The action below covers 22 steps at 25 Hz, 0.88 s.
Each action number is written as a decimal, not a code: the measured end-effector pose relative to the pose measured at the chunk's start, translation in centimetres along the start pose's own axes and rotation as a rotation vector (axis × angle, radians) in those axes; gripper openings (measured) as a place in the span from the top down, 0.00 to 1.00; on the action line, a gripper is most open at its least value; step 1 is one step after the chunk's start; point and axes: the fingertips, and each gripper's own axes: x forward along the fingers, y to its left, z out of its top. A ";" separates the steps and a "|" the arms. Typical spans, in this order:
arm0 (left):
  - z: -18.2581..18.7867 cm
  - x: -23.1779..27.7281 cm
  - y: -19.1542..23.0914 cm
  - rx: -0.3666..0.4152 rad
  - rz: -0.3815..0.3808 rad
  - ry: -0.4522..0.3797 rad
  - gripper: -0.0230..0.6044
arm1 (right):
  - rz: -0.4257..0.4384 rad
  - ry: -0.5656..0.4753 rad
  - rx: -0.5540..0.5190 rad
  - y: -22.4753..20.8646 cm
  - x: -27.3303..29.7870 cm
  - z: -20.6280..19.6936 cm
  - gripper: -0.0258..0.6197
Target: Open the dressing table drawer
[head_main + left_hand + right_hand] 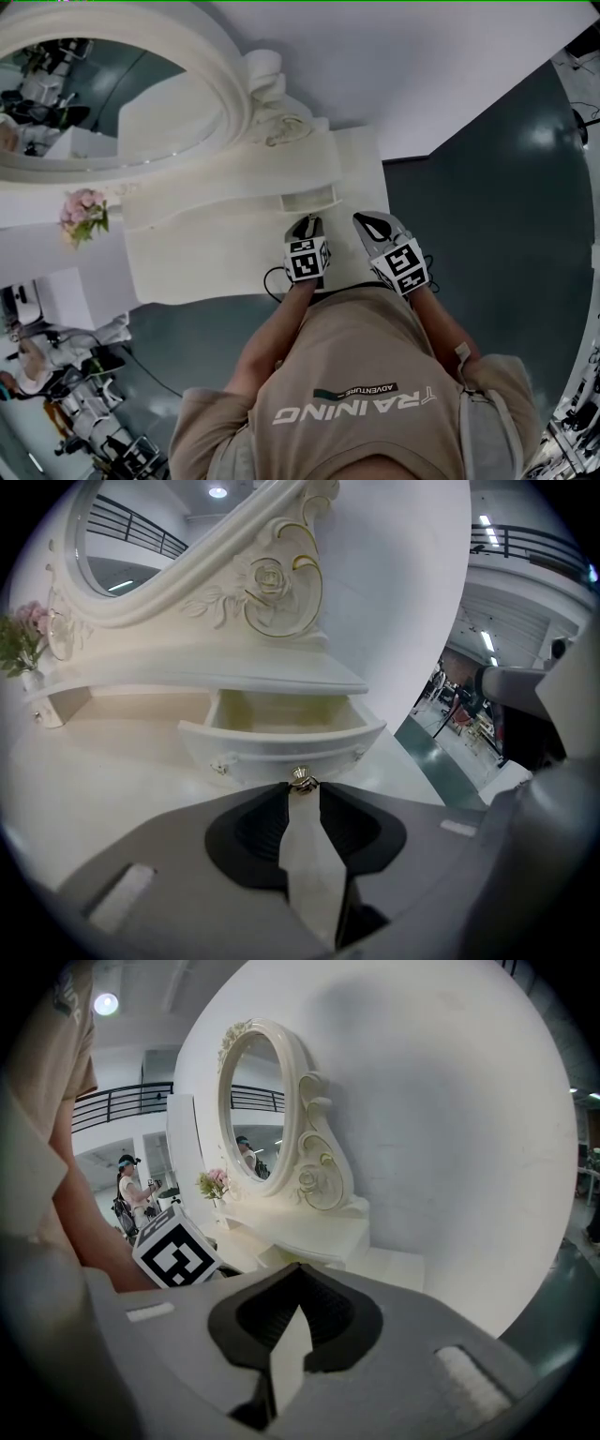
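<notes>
You are in a big work hall: a shiny dark floor point(487, 244), a railing point(534, 538) up high, another person point(131, 1190) with gear, one white table point(206, 262).

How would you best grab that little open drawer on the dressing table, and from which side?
By the small gold knob at the middle of the drawer front, from straight ahead, one jaw each side. It alone sticks out; the front is a broad curved panel. The left gripper is there, jaws apart.
</notes>
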 end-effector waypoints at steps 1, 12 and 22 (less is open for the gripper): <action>-0.1 -0.2 0.1 -0.002 -0.002 0.002 0.77 | 0.001 0.002 0.000 0.0 0.2 -0.1 0.96; 0.9 -3.7 2.3 -0.035 -0.058 -0.049 0.94 | 0.012 0.020 -0.024 1.8 1.8 1.2 0.96; 6.6 -8.7 3.7 -0.035 -0.142 -0.207 0.94 | 0.008 0.005 -0.013 3.8 2.8 4.2 0.96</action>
